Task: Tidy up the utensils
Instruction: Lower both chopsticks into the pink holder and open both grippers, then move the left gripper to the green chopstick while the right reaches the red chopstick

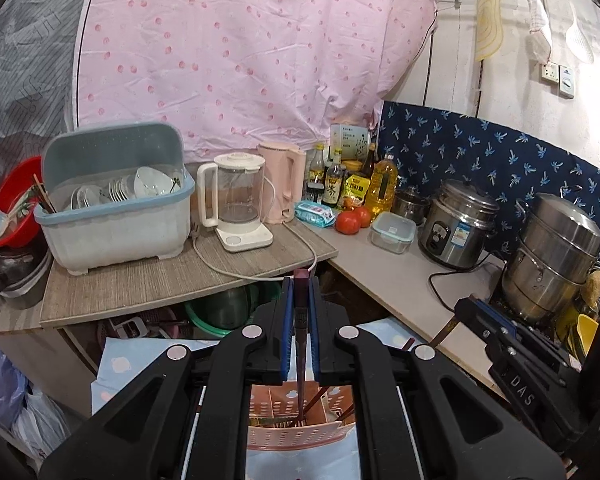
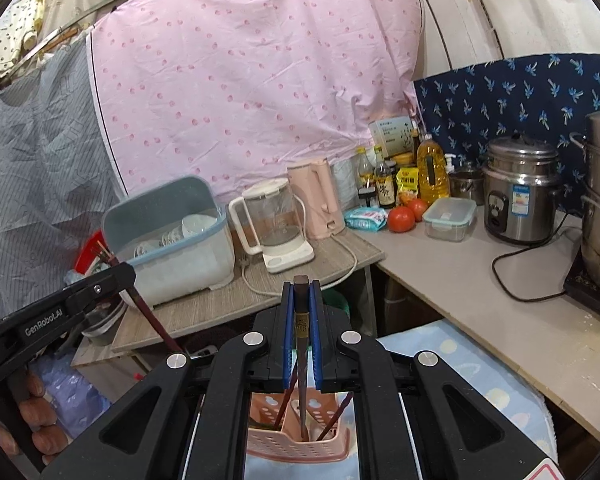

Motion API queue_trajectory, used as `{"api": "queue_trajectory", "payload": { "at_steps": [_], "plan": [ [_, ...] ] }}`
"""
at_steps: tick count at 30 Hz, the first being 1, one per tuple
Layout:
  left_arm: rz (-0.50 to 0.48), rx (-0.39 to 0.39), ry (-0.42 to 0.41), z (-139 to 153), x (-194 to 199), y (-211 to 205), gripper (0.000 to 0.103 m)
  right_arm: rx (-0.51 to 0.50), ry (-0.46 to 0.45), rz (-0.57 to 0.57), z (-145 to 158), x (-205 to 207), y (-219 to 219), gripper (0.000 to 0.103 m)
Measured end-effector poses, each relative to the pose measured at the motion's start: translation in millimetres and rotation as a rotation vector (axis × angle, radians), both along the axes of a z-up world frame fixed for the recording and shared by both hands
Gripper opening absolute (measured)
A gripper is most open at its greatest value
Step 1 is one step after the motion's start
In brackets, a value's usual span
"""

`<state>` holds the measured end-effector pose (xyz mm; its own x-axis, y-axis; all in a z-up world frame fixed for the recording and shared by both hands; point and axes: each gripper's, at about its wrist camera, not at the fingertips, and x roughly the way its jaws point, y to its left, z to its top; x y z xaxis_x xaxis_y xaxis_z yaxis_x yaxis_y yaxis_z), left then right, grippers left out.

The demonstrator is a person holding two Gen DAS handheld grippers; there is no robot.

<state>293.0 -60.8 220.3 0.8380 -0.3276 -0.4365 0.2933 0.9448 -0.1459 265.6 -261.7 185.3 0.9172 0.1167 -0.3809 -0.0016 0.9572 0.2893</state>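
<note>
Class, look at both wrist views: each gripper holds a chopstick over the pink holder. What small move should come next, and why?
Probably lower both a little, then open. The left gripper and right gripper are each shut on a chopstick whose tip already reaches into the pink holder, where other chopsticks stand. A short descent should seat them before release.

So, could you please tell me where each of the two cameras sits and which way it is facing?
Left wrist: on the left gripper, looking along its fingers, shut on a dark chopstick, over the pink utensil basket toward the counter; the right gripper shows at right.
Right wrist: on the right gripper, shut on another chopstick, same outlook; the left gripper and a hand show at left.
Shared: the basket, the glass kettle and the dish rack.
</note>
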Motion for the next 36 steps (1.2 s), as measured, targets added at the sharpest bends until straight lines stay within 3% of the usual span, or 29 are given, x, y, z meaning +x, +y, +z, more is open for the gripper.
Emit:
{"api": "queue_trajectory", "payload": {
  "at_steps": [10,11,14,15,26,36],
  "plan": [
    [0.008,0.022,0.063,-30.5,16.1,-0.5,0.007,-0.001,0.083,0.03,-39.0,17.7,13.4,0.008],
    [0.012,0.023,0.066,-32.2,16.6,-0.7,0.008,-0.004,0.08,0.021,-40.3,16.3,14.1,0.012],
    [0.025,0.021,0.068,-36.3,15.2,1.5,0.023,-0.005,0.075,0.005,-42.1,12.5,13.4,0.019],
    [0.025,0.018,0.069,-37.1,14.5,2.3,0.023,-0.002,0.075,0.004,-42.2,11.9,12.5,0.019],
    [0.028,0.024,0.088,-45.2,-6.0,10.0,0.023,-0.012,0.091,0.006,-45.6,-11.8,17.5,0.019],
    [0.019,0.03,0.118,-62.0,-46.8,18.3,0.024,0.001,0.129,0.02,-64.8,-58.7,27.1,0.019]
  ]
}}
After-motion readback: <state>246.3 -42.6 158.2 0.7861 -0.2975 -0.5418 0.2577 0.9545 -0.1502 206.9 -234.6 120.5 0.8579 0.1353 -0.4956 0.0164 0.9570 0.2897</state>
